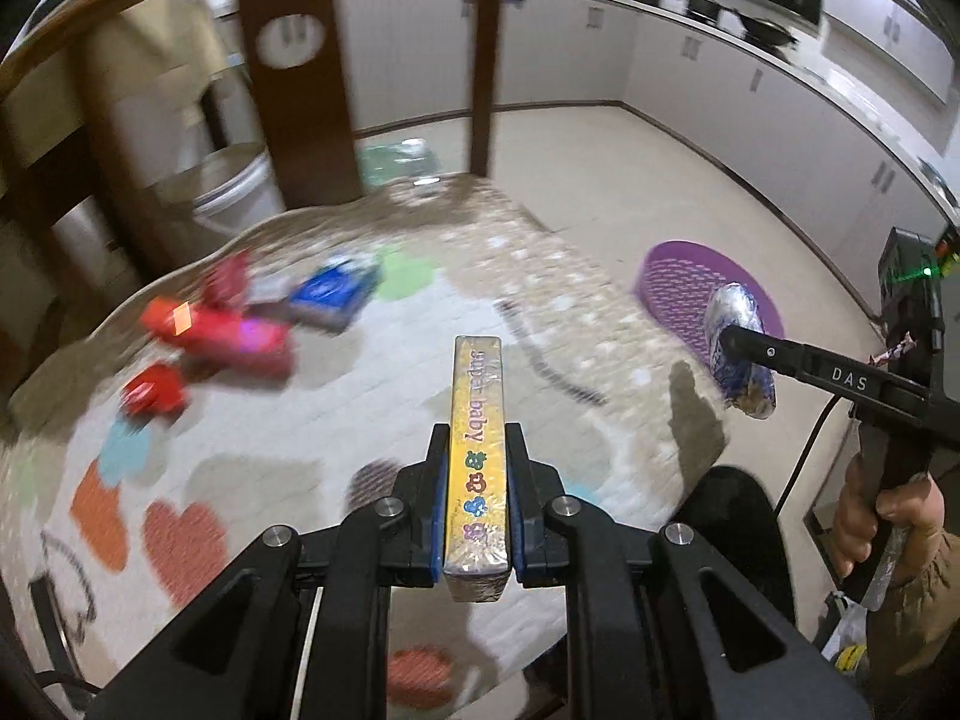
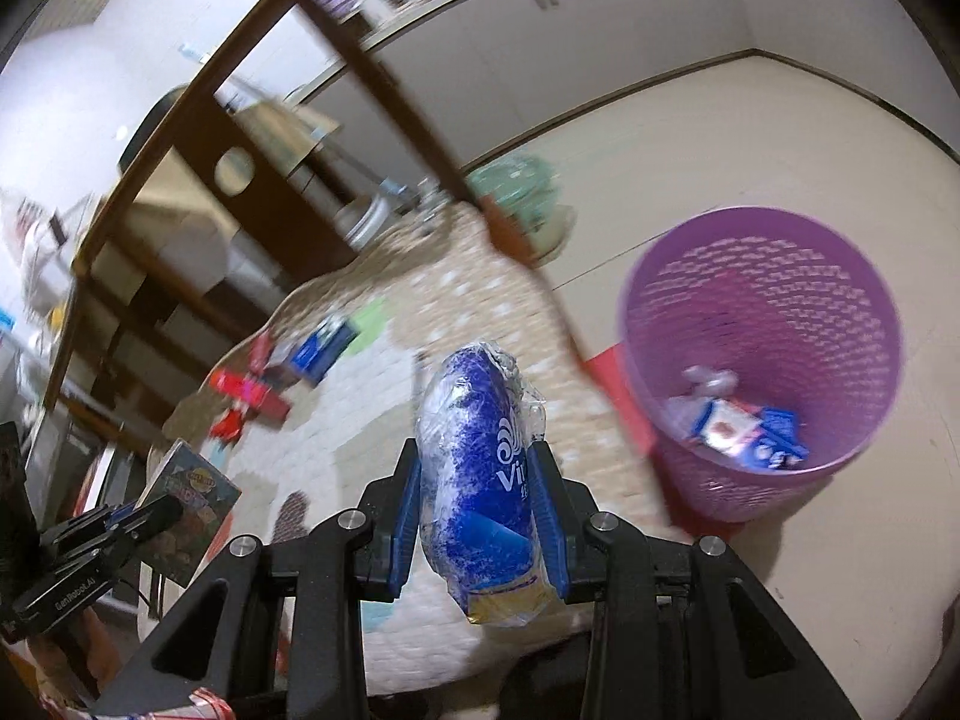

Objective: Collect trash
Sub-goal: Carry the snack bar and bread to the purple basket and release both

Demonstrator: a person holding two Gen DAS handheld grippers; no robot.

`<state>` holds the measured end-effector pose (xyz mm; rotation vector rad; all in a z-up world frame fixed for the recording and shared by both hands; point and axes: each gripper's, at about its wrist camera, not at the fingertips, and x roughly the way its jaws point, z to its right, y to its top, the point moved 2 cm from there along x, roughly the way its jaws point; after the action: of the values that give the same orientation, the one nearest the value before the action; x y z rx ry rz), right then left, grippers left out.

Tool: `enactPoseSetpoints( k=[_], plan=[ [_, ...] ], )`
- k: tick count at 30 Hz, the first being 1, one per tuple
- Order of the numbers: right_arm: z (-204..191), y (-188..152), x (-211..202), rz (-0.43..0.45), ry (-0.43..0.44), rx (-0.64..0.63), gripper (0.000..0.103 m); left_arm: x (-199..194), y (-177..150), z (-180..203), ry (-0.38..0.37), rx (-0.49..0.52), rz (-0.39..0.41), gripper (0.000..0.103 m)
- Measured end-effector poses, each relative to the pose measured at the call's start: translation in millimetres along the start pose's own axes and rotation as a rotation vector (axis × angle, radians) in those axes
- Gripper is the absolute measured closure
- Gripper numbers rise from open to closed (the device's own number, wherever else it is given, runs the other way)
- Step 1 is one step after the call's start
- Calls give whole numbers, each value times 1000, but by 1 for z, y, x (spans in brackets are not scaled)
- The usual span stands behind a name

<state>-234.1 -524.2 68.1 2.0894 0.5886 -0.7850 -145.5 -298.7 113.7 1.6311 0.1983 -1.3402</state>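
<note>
My left gripper (image 1: 477, 438) is shut on a thin yellow box (image 1: 477, 450) printed "super baby", held edge-up above the patterned rug (image 1: 336, 420). My right gripper (image 2: 477, 456) is shut on a crumpled blue and silver wrapper (image 2: 474, 480); in the left wrist view that wrapper (image 1: 738, 360) hangs from the right gripper's fingers (image 1: 774, 357) in front of the purple mesh basket (image 1: 690, 288). In the right wrist view the purple basket (image 2: 762, 312) stands on the floor to the right, with several wrappers (image 2: 738, 426) inside. The left gripper with its box (image 2: 192, 498) shows at the lower left.
Red packets (image 1: 228, 330) and a blue box (image 1: 333, 297) lie on the rug's far side. A wooden table's legs (image 1: 300, 72) and a white bin (image 1: 234, 186) stand beyond. White kitchen cabinets (image 1: 750, 96) line the far wall. A hand (image 1: 882, 510) grips the right tool's handle.
</note>
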Motion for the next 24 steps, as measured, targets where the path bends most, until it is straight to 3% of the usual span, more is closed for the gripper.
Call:
enactPoseSetpoints(
  k=[10, 21, 22, 24],
  plan=[
    [83, 32, -29, 85, -91, 111, 66, 76, 69, 85, -156, 58, -70, 88],
    [143, 53, -22, 91, -147, 181, 66, 133, 121, 171, -240, 151, -87, 87],
    [146, 54, -21, 90, -151, 182, 66, 135, 123, 175, -247, 158, -85, 81],
    [151, 56, -18, 89, -159, 182, 63, 137, 127, 180, -256, 161, -80, 58]
  ],
)
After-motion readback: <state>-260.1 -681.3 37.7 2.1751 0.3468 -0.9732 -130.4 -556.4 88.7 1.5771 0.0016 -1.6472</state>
